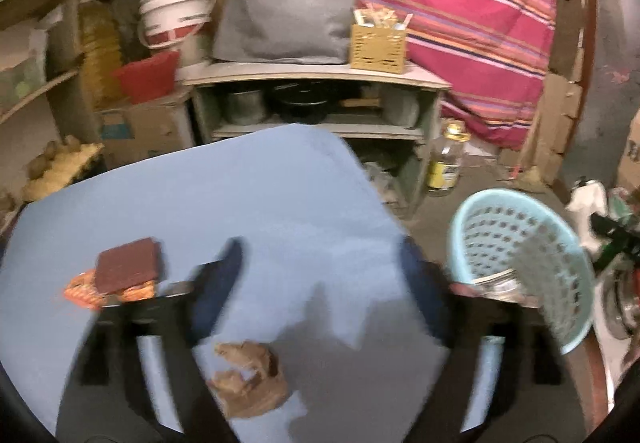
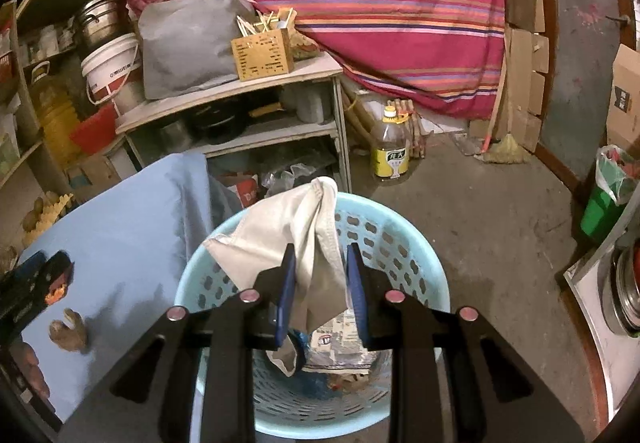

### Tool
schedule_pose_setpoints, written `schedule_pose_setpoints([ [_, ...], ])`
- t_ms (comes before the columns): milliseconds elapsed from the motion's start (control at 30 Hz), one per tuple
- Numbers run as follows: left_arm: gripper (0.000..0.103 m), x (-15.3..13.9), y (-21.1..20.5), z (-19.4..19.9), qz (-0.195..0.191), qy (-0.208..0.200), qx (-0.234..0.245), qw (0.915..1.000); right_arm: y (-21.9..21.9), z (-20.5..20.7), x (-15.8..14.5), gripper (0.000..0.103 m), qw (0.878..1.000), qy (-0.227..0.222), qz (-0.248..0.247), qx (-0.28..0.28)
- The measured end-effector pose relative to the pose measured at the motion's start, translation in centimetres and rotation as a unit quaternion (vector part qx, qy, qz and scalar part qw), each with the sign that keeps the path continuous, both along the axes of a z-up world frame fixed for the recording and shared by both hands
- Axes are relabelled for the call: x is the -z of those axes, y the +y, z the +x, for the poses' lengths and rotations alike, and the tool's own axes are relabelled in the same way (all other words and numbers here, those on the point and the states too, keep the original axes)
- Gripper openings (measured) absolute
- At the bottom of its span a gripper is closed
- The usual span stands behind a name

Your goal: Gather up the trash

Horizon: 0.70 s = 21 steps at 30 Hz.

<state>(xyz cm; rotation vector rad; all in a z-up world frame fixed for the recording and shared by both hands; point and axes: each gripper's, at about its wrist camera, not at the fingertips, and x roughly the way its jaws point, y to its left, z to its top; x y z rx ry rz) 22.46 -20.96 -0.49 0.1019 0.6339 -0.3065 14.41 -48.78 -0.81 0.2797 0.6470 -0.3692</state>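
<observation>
Over the pale blue basket [image 2: 404,267] hangs the right tool [image 2: 320,295], and its two blue fingers [image 2: 286,295] are pinched on a cream cloth [image 2: 288,231]. That cloth is soft and creased, with a sewn edge. It sticks up above the fingers and droops below them into the basket. Under it in the basket lies a printed packet [image 2: 340,343] with more scraps.

On the blue counter [image 1: 240,183] the left tool [image 1: 320,291] has its fingers wide apart with nothing between them. A crumpled brown paper [image 1: 250,379] lies on the counter close under the left finger [image 1: 218,291]. Farther left, a dark red square [image 1: 128,265] sits on top of an orange wrapper [image 1: 84,289]. The basket stands off the counter's right side, just beside it.
</observation>
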Motion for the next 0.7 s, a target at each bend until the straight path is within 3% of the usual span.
schedule_pose_setpoints([
  [133, 0.091, 2.3, 2.3, -0.3, 0.035, 0.022, -0.018, 0.9990, -0.4, 0.0, 0.7, 0.026, 1.000, 0.007, 0.001, -0.003],
  [300, 0.095, 5.3, 5.0, -0.4, 0.029, 0.063, -0.051, 0.9963, -0.6, 0.5, 1.1, 0.026, 1.000, 0.006, 0.013, -0.007],
  [500, 0.094, 7.1, 5.4, -0.3, 0.036, 0.085, -0.058, 0.9940, 0.3, 1.3, 1.4, 0.026, 1.000, 0.006, 0.015, -0.018],
  [633, 0.056, 7.4, 5.7, 0.0, 0.019, 0.104, -0.045, 0.9934, 1.0, 1.4, 1.7, 0.026, 1.000, 0.010, 0.012, -0.024],
  [700, 0.051, 7.7, 5.8, 0.3, 0.012, 0.115, -0.043, 0.9923, 1.2, 1.5, 1.8, 0.026, 1.000, 0.013, 0.008, -0.024],
])
